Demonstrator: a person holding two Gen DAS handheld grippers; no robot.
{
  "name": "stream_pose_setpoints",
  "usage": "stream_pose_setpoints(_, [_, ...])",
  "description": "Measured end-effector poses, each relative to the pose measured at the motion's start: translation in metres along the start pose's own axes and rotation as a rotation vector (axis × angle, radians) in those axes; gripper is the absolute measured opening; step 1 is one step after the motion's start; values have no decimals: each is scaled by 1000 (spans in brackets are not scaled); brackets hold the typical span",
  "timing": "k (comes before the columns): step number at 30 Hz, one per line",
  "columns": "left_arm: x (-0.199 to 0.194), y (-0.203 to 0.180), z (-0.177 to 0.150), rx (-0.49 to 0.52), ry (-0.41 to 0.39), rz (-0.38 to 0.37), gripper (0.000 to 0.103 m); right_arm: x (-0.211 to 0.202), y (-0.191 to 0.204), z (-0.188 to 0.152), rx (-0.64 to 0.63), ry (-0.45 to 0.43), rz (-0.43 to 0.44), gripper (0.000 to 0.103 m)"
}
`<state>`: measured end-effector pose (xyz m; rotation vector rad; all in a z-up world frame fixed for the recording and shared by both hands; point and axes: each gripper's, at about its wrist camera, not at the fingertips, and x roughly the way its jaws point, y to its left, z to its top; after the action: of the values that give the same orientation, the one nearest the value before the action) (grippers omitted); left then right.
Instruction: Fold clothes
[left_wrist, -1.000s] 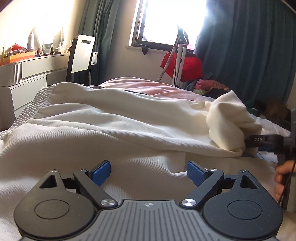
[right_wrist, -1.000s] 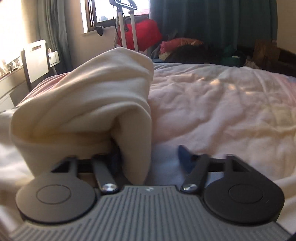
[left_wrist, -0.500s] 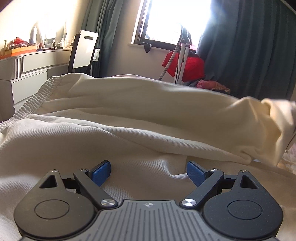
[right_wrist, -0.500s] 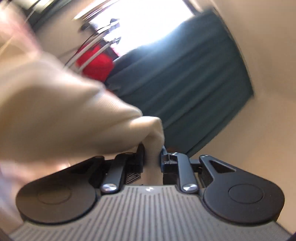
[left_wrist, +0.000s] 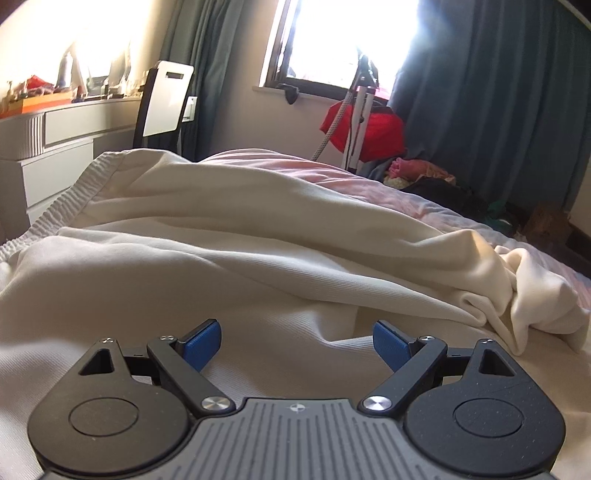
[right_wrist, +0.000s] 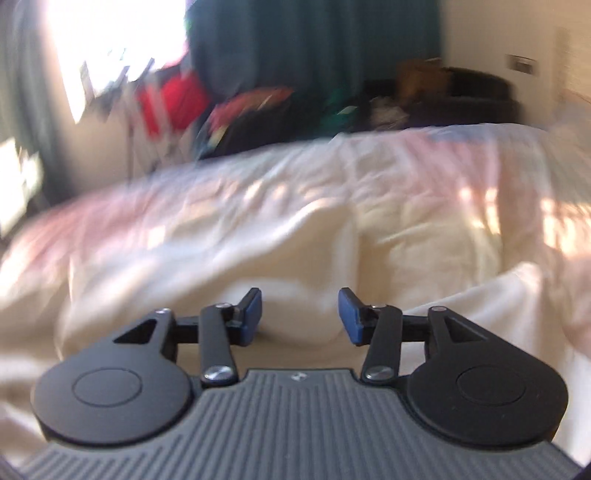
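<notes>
Cream-coloured ribbed-knit fabric, a big garment with an elasticated gathered hem (left_wrist: 258, 258), is spread out across the bed with the pale pink quilted cover (left_wrist: 369, 181), and it fills most of the left wrist view. One long fold is laid over the flat lower layer, running from the gathered hem at the far left down to a bunched-up lump of the same cloth at the right edge. The left claw (left_wrist: 295, 343) is seen low over the flat part of the garment with its blue-padded fingers spread wide and nothing caught between them. The right claw (right_wrist: 300, 317) is shown parted too, at a medium gap, empty, with the cream cloth lying just ahead of and below its blue pads (right_wrist: 253, 314); whether the pads touch the cloth can't be told, since that view is badly motion-blurred. Past the garment more of the pink cover is visible, lit in patches by sun. In the background a white-backed black chair (left_wrist: 166, 99) is parked by a grey drawer unit (left_wrist: 55, 147), a red cloth (left_wrist: 373, 133) is draped on a stand under the bright window, and dark teal curtains (left_wrist: 498, 92) are hung on the right.
</notes>
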<state>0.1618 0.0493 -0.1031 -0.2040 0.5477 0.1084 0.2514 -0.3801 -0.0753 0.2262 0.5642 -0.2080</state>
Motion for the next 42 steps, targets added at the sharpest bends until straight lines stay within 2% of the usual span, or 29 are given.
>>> stream_pose_setpoints(1, [0,-3,-1,6,2,-8,91,-5,0,2,28,-32,-31,72])
stream_pose_setpoints(2, [0,-5,-2,14,6,-16,91,-9,7,5,32,-61,-48,86])
stream_pose_setpoints(6, [2,-12,-8,43,17,-35,91,31,59,34,-78,-28,97,83])
stream_pose_setpoints(8, [3,-11,-7,38,13,-38,91,60,93,51,-97,24,138,83])
stream_pose_setpoints(10, [5,-9,-7,22,12,-41,91,95,125,65,-98,90,130,83])
stream_pose_setpoints(14, [13,3,-5,-42,38,-52,91,157,178,69,-175,194,37,83])
stream_pose_setpoints(17, [19,6,-5,-68,46,-67,91,198,178,54,-181,283,-61,82])
stream_pose_setpoints(19, [23,7,-6,-69,43,-76,92,213,172,45,-177,316,-118,74])
stream_pose_setpoints(20, [25,6,-7,-63,42,-77,92,213,172,47,-165,308,-130,56])
stream_pose_setpoints(21, [25,6,-8,-57,39,-78,92,212,171,50,-152,300,-143,22])
stream_pose_setpoints(22, [26,6,-8,-52,35,-80,92,211,171,53,-140,292,-155,15])
stream_pose_setpoints(24, [26,7,-9,-53,29,-87,92,209,171,58,-114,276,-179,12])
stream_pose_setpoints(27, [27,8,-10,-60,25,-94,92,185,197,101,-105,164,-103,11])
stream_pose_setpoints(29, [27,9,-10,-63,22,-95,92,154,217,140,-71,43,-5,11])
stream_pose_setpoints(31, [27,8,-11,-56,20,-92,92,110,231,181,-38,-120,84,11])
stream_pose_setpoints(33, [26,7,-11,-48,19,-89,92,68,233,219,-8,-261,103,11])
stream_pose_setpoints(36, [23,7,-9,-44,16,-81,92,24,203,263,95,-392,74,10])
stream_pose_setpoints(38, [21,7,-8,-40,12,-70,92,9,171,275,137,-444,21,10])
stream_pose_setpoints(42, [17,9,-8,-43,6,-45,92,21,85,260,259,-428,-73,10])
